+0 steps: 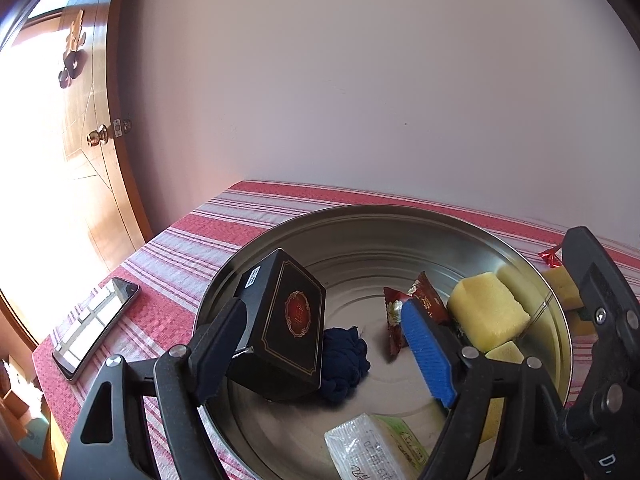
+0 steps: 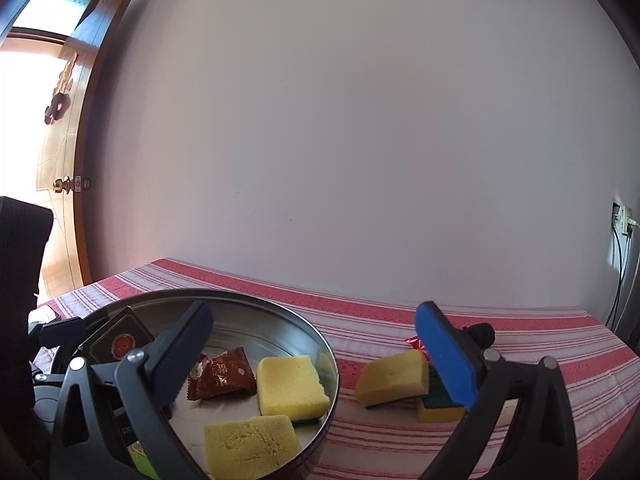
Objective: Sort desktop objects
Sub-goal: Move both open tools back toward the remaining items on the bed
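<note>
Black box (image 1: 286,328) against tray rim (image 1: 208,300)

Daylight pours in from the open doorway (image 1: 36,152) at far left, blown out to pure white in both views; the wooden door (image 1: 92,128) beside it glows warm; the wall (image 1: 360,80) is evenly lit with a faint pink cast, dimming toward the right; the metal tray (image 1: 360,240) shows soft sheen and mirrored reflections; the phone (image 1: 96,328) screen reflects the window; fisheye bending curves the door and tablecloth (image 2: 400,320) edge; corners vignette to black; nearest gripper parts look slightly soft
</note>
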`<action>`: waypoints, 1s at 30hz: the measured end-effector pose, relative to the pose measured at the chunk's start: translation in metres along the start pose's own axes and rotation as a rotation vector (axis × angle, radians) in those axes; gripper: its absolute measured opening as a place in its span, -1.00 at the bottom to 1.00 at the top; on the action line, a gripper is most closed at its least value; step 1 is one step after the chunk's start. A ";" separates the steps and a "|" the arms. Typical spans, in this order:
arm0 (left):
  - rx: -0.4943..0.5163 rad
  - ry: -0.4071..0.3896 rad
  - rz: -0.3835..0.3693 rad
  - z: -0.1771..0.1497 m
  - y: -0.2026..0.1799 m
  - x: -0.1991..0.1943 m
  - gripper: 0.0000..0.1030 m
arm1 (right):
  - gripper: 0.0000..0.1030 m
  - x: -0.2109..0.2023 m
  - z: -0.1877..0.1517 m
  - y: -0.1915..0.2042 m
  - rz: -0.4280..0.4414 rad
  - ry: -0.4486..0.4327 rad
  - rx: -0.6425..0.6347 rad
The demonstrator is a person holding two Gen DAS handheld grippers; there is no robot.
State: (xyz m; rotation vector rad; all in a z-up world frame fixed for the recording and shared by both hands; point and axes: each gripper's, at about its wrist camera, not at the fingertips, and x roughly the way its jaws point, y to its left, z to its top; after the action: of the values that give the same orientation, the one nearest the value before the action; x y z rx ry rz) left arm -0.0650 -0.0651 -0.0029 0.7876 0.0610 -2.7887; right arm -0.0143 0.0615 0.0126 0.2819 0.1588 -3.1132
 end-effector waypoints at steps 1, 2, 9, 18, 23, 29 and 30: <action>0.001 -0.002 0.001 0.000 -0.001 -0.001 0.58 | 0.99 -0.001 0.000 -0.001 -0.003 -0.003 0.000; -0.002 -0.005 0.001 -0.001 -0.001 -0.002 0.58 | 0.99 -0.003 -0.001 -0.002 -0.004 -0.006 0.002; -0.007 -0.023 0.012 -0.002 -0.004 -0.006 0.58 | 0.99 -0.014 -0.004 -0.014 -0.027 -0.049 0.029; 0.005 -0.030 -0.023 -0.007 -0.019 -0.010 0.58 | 0.99 -0.023 -0.007 -0.027 -0.038 -0.058 0.018; 0.025 -0.033 -0.048 -0.009 -0.030 -0.012 0.58 | 0.99 -0.027 -0.010 -0.031 -0.054 -0.050 -0.024; 0.040 -0.041 -0.072 -0.015 -0.045 -0.015 0.58 | 0.99 -0.038 -0.013 -0.044 -0.086 -0.058 -0.040; 0.044 -0.044 -0.076 -0.016 -0.047 -0.016 0.58 | 0.99 -0.039 -0.014 -0.048 -0.091 -0.062 -0.037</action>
State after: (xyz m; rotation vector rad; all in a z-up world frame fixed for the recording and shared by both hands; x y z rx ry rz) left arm -0.0552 -0.0139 -0.0090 0.7490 0.0215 -2.8870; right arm 0.0261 0.1111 0.0103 0.1830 0.2348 -3.2001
